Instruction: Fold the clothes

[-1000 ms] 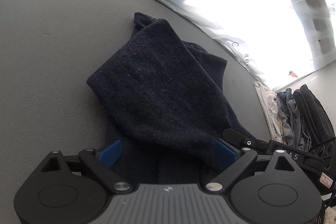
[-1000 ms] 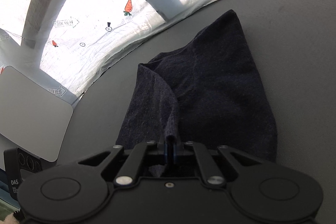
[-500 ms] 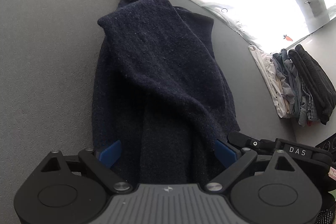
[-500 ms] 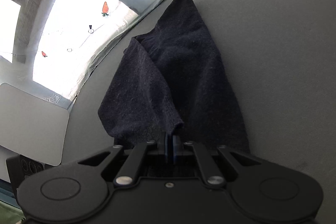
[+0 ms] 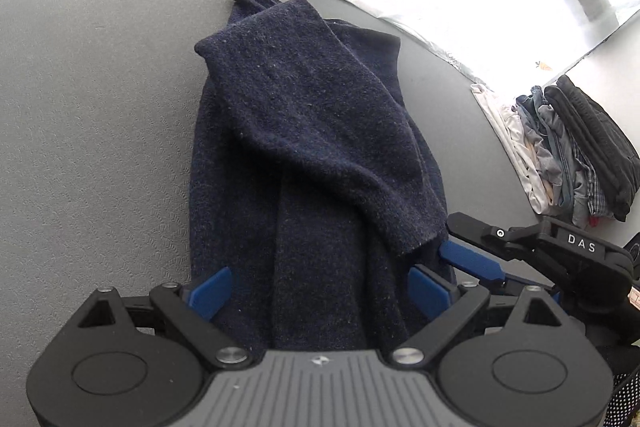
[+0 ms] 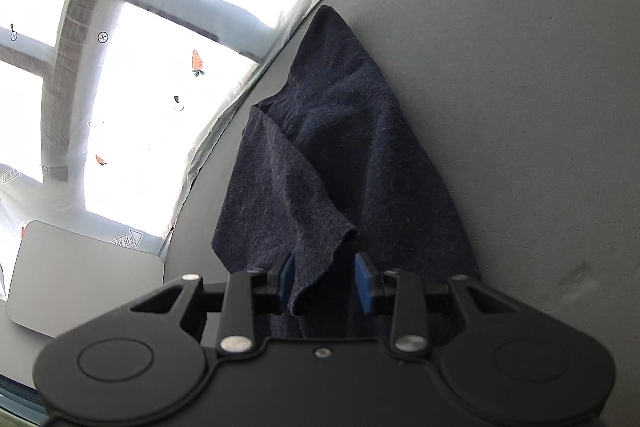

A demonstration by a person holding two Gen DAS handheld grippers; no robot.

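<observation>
The right hand-held gripper (image 6: 325, 281) had just opened, releasing the navy sweater's (image 5: 312, 147) folded sleeve onto the grey surface (image 5: 100, 107); the left hand-held gripper (image 5: 320, 291) stayed wide open, empty, at six o'clock.

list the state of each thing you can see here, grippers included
dark navy knitted garment: lying on the grey table, one flap folded over the rest, not gripped
left gripper: open, fingers either side of the garment's near edge
right gripper: open, cloth edge loose between its fingers
pile of mixed clothes: stacked at the table's edge
</observation>
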